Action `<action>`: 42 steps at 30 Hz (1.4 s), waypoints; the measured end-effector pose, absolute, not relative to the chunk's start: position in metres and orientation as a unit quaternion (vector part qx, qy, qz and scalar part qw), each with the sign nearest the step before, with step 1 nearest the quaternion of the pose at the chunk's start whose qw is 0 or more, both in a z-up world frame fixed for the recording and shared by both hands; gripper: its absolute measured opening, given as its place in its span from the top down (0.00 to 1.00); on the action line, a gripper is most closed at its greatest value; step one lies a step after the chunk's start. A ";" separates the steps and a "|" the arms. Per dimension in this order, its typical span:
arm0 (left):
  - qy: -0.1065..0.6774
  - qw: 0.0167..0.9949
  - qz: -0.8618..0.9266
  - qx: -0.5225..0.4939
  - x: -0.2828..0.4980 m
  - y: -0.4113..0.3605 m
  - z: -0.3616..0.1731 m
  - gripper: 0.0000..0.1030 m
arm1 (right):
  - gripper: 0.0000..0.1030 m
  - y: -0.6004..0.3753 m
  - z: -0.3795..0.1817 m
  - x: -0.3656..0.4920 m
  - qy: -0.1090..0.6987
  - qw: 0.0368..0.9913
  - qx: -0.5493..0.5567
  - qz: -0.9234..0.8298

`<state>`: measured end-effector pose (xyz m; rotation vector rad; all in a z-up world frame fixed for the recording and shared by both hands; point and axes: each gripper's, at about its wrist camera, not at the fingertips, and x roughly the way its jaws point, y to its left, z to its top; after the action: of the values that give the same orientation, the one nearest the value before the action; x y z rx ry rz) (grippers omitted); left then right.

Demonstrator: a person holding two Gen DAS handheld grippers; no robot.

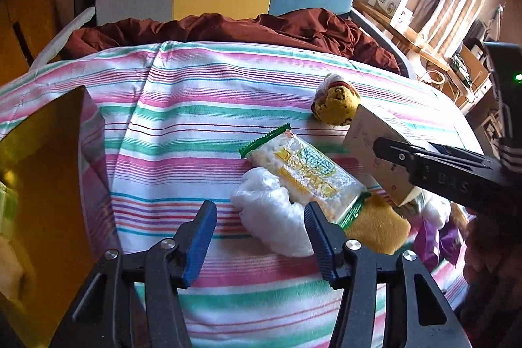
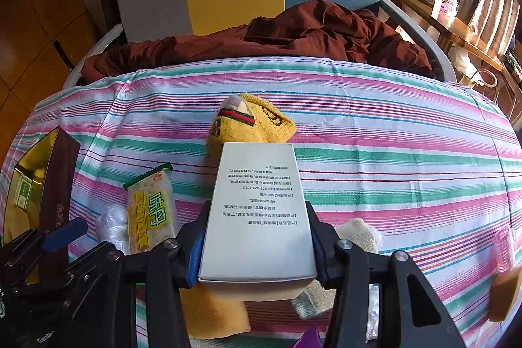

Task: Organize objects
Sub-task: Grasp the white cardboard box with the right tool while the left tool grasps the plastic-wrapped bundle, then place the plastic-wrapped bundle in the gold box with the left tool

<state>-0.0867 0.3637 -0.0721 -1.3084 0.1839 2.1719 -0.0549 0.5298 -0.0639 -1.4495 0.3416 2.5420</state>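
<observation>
A striped cloth (image 2: 391, 132) is spread over the work surface, with a dark open box (image 2: 49, 185) lined in gold at its left edge, and the loose items are gathered near the front. The right gripper (image 2: 257, 237) is clamped on a white carton (image 2: 257, 201), whose printed face is turned upward and which is held above the cloth just in front of a rolled yellow sock (image 2: 251, 123). The left gripper (image 1: 261, 234) is seen with its jaws apart and empty, nothing being pressed by the pads; it is poised beside a crumpled white plastic bag (image 1: 270, 214) and a cracker packet (image 1: 306, 172) that lies partly over that bag and a yellow sponge (image 1: 378, 230). For a sound pick, the jaws are best centred across the packet's narrow width, and the bag is best kept clear of the pads.
</observation>
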 end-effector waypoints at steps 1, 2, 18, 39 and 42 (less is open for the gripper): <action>0.068 0.291 0.817 -0.493 -0.089 0.365 -0.075 0.45 | 0.50 0.530 -0.063 -0.055 0.115 0.098 -0.489 0.859; 0.064 0.290 0.816 -0.495 -0.091 0.366 -0.079 0.45 | 0.50 0.529 -0.063 -0.055 0.113 0.099 -0.489 0.859; 0.094 0.311 0.828 -0.458 -0.072 0.364 -0.086 0.66 | 0.52 0.534 -0.062 -0.054 0.110 0.100 -0.477 0.866; 0.080 0.274 0.867 -0.408 -0.034 0.227 -0.020 0.65 | 0.52 0.519 -0.062 -0.052 0.088 0.090 -0.465 0.876; 0.080 0.237 0.877 -0.411 -0.034 0.186 -0.019 0.65 | 0.52 0.515 -0.062 -0.053 0.081 0.096 -0.464 0.877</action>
<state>-0.0338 0.1863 -0.0188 -1.1276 0.2180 2.4030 -0.0527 0.5155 -0.0620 -1.3748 0.2399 2.5988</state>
